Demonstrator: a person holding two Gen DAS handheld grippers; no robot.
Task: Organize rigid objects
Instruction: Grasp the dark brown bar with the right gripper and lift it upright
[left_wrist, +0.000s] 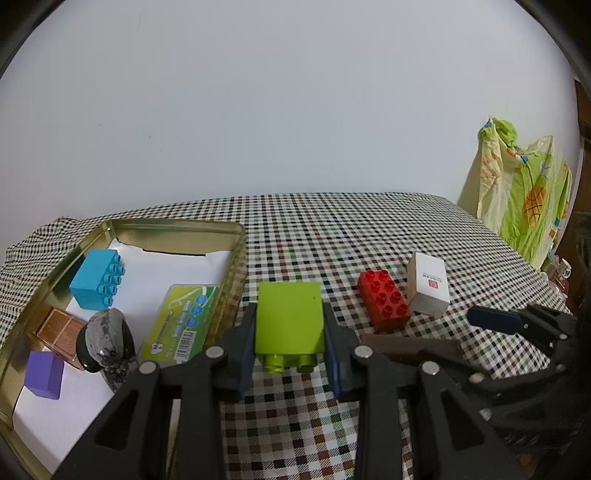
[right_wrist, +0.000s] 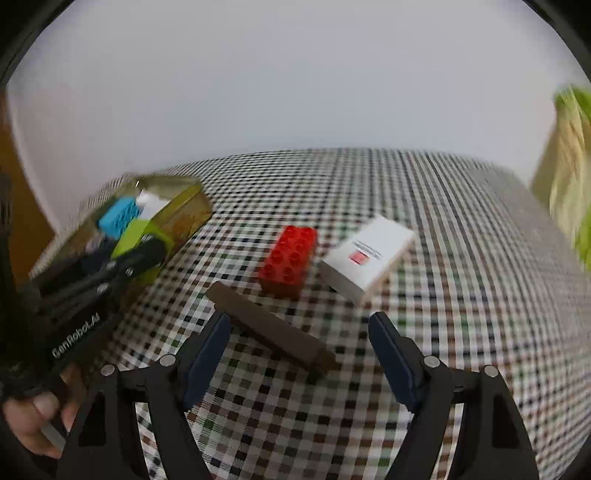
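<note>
My left gripper (left_wrist: 290, 325) is shut on a lime green brick (left_wrist: 288, 317), held studs toward the camera, just right of the gold tin tray (left_wrist: 236, 240). A red brick (left_wrist: 384, 301), a white box (left_wrist: 428, 284) and a dark brown bar (left_wrist: 406, 347) lie on the checked cloth to the right. In the right wrist view my right gripper (right_wrist: 299, 321) stands open above the brown bar (right_wrist: 273, 328), and its pads do not touch the bar. Beyond it lie the red brick (right_wrist: 290, 254) and the white box (right_wrist: 369, 254).
The tray is lined with white paper and holds a blue brick (left_wrist: 98, 278), a purple block (left_wrist: 43, 374), a brown box (left_wrist: 61, 330), a floss pack (left_wrist: 181, 325) and a grey stone-like thing (left_wrist: 105, 339). A patterned green cloth (left_wrist: 524, 195) hangs at the far right. A person's hand (right_wrist: 33, 417) holds the left gripper.
</note>
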